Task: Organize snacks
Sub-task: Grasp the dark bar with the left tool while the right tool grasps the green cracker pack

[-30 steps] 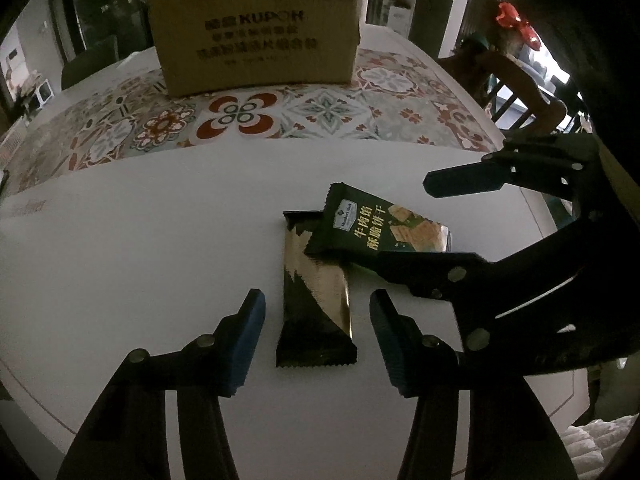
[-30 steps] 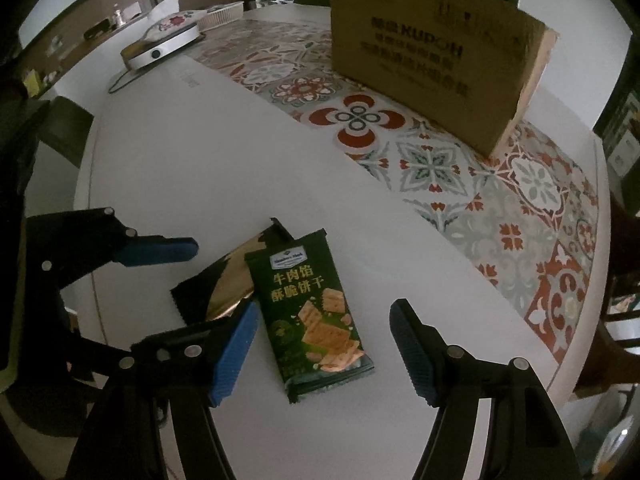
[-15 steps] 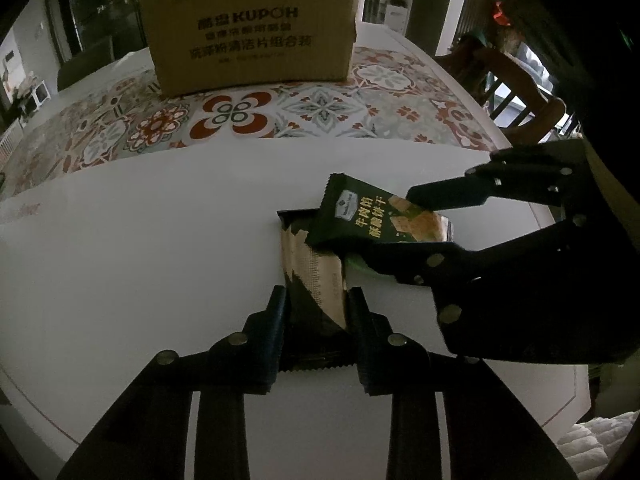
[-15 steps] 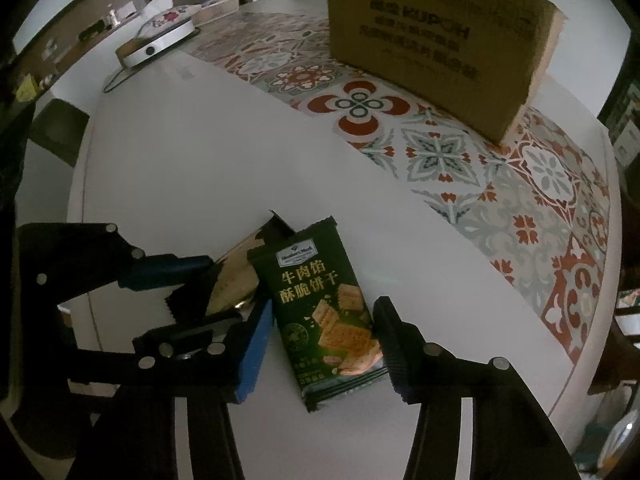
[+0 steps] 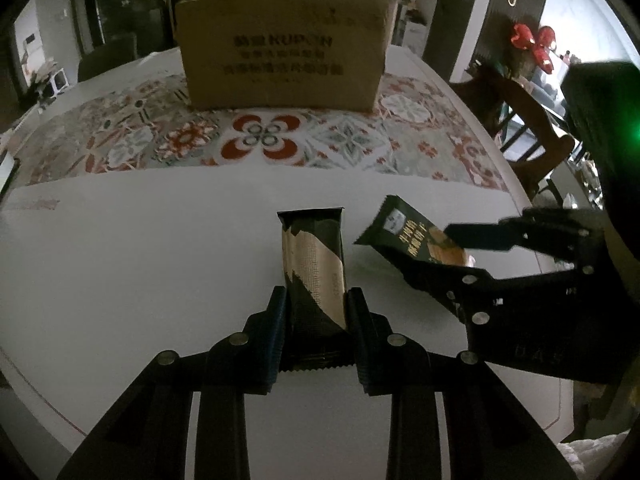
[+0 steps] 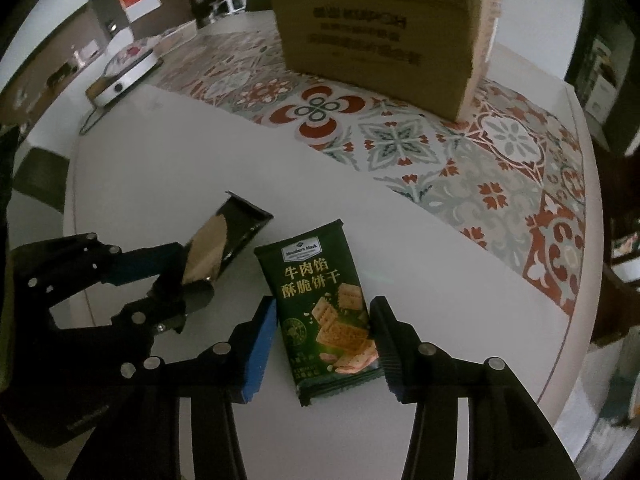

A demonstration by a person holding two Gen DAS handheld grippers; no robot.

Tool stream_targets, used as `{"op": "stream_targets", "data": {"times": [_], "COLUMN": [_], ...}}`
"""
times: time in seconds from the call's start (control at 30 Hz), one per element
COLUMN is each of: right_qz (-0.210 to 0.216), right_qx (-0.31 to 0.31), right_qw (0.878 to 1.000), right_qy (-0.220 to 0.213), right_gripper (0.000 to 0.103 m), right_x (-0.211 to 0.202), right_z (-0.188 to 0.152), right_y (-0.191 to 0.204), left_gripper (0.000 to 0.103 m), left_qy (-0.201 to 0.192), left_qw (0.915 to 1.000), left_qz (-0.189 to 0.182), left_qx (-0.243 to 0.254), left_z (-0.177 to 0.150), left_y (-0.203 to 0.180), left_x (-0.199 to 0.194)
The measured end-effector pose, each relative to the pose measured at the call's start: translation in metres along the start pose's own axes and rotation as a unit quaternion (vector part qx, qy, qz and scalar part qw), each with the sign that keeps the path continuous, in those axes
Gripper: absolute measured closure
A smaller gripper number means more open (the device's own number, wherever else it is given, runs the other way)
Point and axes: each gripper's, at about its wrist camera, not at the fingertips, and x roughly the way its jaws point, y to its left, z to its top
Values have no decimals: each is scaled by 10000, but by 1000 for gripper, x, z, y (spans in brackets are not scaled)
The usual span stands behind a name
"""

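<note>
My left gripper [image 5: 316,320] clamped the dark gold-striped foil snack bar [image 5: 314,264] | my right gripper [image 6: 324,344], jaws just closing, clamped the green cracker packet [image 6: 324,304] | both packets side by side over the white round table [image 6: 168,176] | brown cardboard box [image 5: 282,64] upright on patterned tile runner [image 6: 440,152] beyond, path unobstructed

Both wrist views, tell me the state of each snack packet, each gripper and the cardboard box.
Black and gold packet: sealed, clamped in left gripper.
Green cracker packet: sealed, clamped in right gripper, far end tilted up.
Cardboard box: upright on patterned runner.
</note>
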Motion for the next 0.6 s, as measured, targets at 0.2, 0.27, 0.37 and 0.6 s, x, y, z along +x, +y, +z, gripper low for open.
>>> {"op": "stream_targets", "data": {"times": [0.2,0.27,0.37,0.6], "right_qz": [-58,-83,-111,-239], "right_qx": [322,336,341,420], "right_qw": [9992,9989,9982,9965], "right_qy": [-231,-328,-486,-676], "right_gripper": [55,55,56,82], "right_x": [-13,-19,-29,-40], "right_z": [4,7,12,22], "right_y": [-2,-1,1,2], "left_gripper": [73,73,73,73], "left_qy": [-199,-300,-499,-684], "left_qw": [9997,9995,9986,9976], "left_qz": [65,78,121,85], "left_qx": [-107,-106,-94,-13], "left_z": [13,18,27,41], "left_y": [6,7,9,13], "left_x": [-17,-24,-38,-49]}}
